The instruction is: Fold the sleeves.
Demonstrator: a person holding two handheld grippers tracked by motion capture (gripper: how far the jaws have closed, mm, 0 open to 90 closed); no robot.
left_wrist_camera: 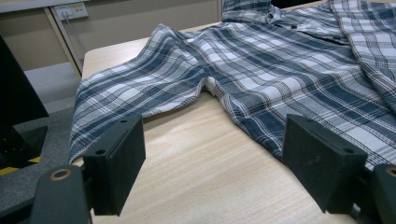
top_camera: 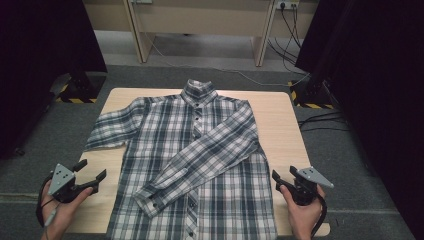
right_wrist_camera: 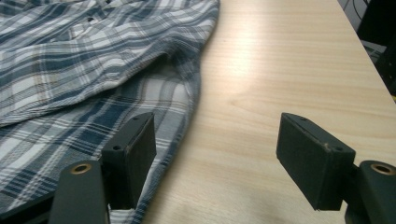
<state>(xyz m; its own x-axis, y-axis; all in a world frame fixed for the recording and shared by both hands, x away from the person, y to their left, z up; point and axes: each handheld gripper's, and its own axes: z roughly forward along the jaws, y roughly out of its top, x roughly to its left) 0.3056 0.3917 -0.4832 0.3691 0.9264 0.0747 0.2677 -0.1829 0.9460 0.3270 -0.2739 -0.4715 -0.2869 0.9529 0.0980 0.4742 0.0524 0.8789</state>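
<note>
A blue-and-white plaid shirt (top_camera: 200, 150) lies buttoned and front up on the wooden table (top_camera: 280, 120), collar at the far side. One sleeve (top_camera: 210, 150) is folded diagonally across the front, its cuff (top_camera: 150, 200) near the lower left. The other sleeve (top_camera: 112, 130) lies spread out to the left. My left gripper (top_camera: 93, 170) is open off the table's near-left corner, with bare table (left_wrist_camera: 201, 177) between its jaws and the spread sleeve (left_wrist_camera: 140, 79) ahead. My right gripper (top_camera: 283, 173) is open beside the shirt's right edge (right_wrist_camera: 182, 102); one pad (right_wrist_camera: 140, 144) hangs over the cloth.
Grey carpet (top_camera: 60, 140) surrounds the table. Black curtains (top_camera: 40, 50) hang on both sides, with stand bases marked by yellow-black tape (top_camera: 80, 97) at the table's far corners. Cables (top_camera: 320, 120) run across the floor at the right. A wooden desk (top_camera: 200, 20) stands beyond.
</note>
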